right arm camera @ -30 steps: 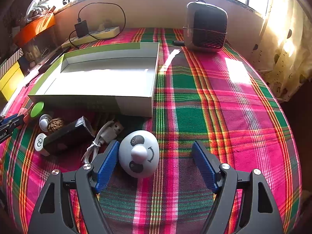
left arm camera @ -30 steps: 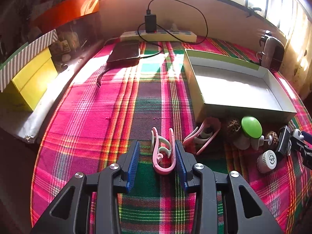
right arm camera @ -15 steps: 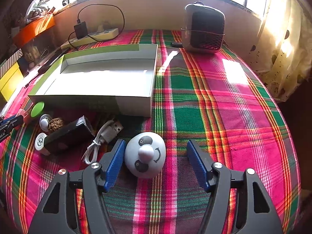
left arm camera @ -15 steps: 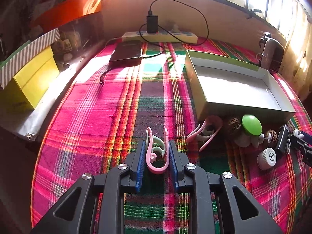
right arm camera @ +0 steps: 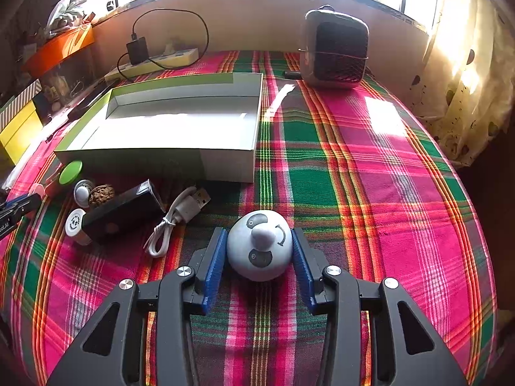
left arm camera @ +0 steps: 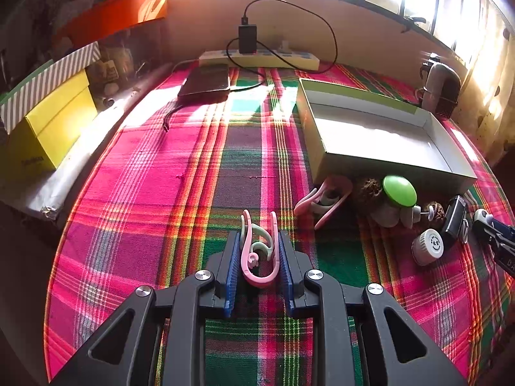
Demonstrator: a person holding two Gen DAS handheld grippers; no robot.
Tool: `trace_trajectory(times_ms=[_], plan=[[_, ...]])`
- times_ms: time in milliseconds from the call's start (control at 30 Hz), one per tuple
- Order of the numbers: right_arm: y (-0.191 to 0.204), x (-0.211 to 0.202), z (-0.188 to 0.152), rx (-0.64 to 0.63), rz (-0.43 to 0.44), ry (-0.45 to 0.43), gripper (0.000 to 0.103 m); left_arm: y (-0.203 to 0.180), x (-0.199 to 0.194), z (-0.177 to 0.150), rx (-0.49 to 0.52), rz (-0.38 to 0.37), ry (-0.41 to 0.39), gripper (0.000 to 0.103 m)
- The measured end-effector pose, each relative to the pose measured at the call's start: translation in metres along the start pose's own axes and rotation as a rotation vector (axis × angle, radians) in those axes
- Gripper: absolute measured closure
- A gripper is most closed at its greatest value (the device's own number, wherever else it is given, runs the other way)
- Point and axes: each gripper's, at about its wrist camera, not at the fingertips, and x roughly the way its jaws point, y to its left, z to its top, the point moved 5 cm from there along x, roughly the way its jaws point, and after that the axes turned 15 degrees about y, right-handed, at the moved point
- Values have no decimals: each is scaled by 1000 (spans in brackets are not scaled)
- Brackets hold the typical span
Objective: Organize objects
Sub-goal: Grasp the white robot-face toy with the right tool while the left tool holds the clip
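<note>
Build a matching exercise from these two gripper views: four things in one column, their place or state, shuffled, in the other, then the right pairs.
Things
1. pink clip
2. panda-face ball
3. shallow box
4. phone charger

Places or states
A. plugged into the power strip
B. between the right gripper pads
C. open, nothing inside
D. squeezed in the left gripper

Pairs: 1-D, 2-B, 3-C, 4-A
</note>
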Motion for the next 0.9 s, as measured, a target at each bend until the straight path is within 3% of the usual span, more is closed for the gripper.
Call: trace_trajectory(times_ms=[500, 900], plan=[[29, -17, -22, -52, 64, -26, 61, -34, -14, -28, 70, -76, 4, 82], [49, -20, -35, -83, 86, -27, 61, -62, -19, -43, 157, -87, 5, 82]])
